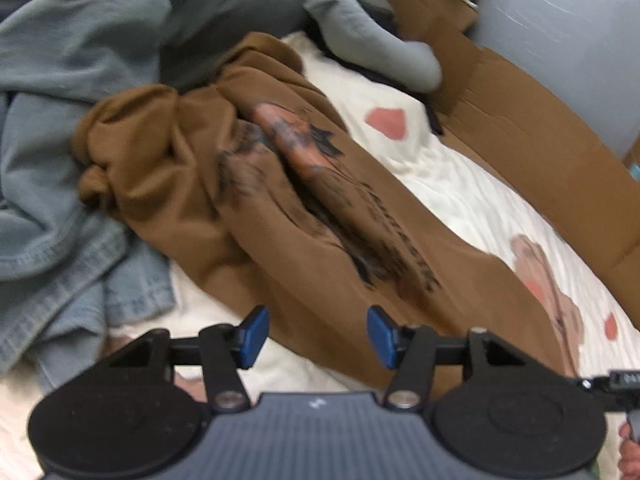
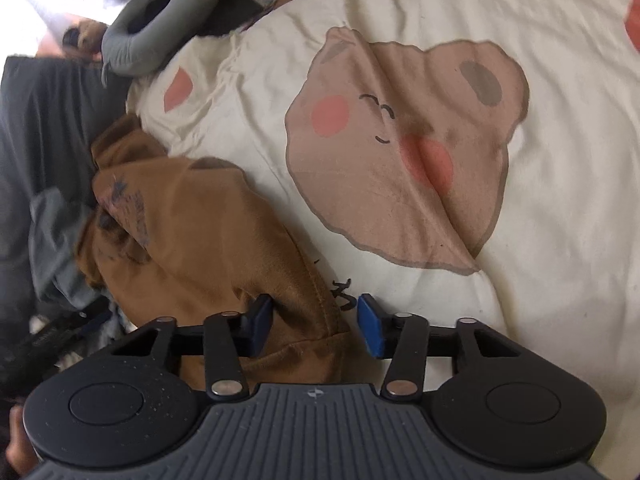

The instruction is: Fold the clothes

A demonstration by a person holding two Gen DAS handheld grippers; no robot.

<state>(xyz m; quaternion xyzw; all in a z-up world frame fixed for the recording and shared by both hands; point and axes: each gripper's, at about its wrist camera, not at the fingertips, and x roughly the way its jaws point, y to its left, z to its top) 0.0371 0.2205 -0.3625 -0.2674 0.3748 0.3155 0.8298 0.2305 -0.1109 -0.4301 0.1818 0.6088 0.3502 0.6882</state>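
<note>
Brown shirt point(image 1: 280, 208) lies crumpled on the bed's cream sheet point(image 2: 520, 240); both the left gripper point(image 1: 316, 338) and right gripper point(image 2: 312, 326) hang spread, grasping nothing.

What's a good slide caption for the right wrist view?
Open right gripper straddles the brown T-shirt's hem on a bear-print duvet.

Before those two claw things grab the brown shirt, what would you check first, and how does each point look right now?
1. Left gripper open: ok.
2. Right gripper open: ok.
3. Brown shirt lying flat: not ok, bunched.
4. Shirt hem between the right gripper's fingers: ok.
5. Shirt clear of the denim pile: cannot tell, they look touching.
6. Free room on the bear-print sheet: ok.
</note>
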